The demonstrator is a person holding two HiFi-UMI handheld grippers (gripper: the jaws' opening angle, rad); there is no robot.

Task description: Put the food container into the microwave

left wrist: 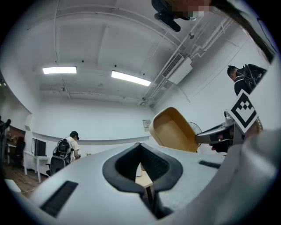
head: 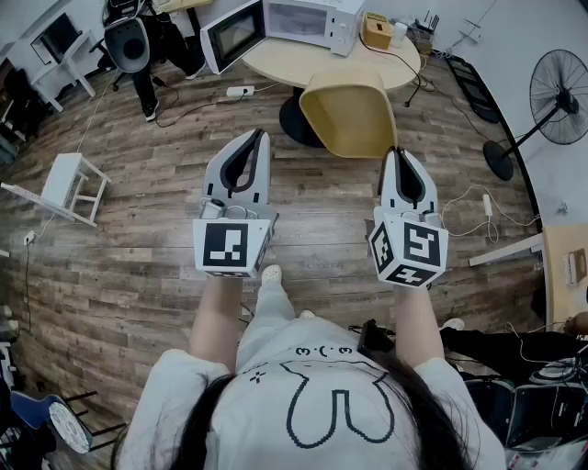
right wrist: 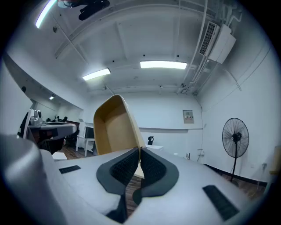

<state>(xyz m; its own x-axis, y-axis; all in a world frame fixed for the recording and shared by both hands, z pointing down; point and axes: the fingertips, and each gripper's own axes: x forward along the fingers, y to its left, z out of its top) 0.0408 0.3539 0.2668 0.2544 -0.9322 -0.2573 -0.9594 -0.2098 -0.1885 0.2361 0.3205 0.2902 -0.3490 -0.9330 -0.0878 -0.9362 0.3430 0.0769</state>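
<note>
A tan food container (head: 349, 115) hangs tilted in the air, its open side turned away from me. My right gripper (head: 395, 151) is shut on its rim. In the right gripper view the container (right wrist: 115, 127) rises just past the closed right gripper (right wrist: 139, 149). My left gripper (head: 262, 135) is held level beside it, shut and empty, a little left of the container. The left gripper view shows the container (left wrist: 173, 129) up to the right of the left gripper (left wrist: 140, 145). The white microwave (head: 299, 20) stands on a round table (head: 294, 64) ahead, its door (head: 231, 35) swung open.
A brown box (head: 377, 29) and cables sit on the table beside the microwave. A power strip (head: 241, 91) lies on the wood floor. A white stool (head: 69, 188) lies at left, a standing fan (head: 559, 96) at right. A person (left wrist: 68, 149) stands far off.
</note>
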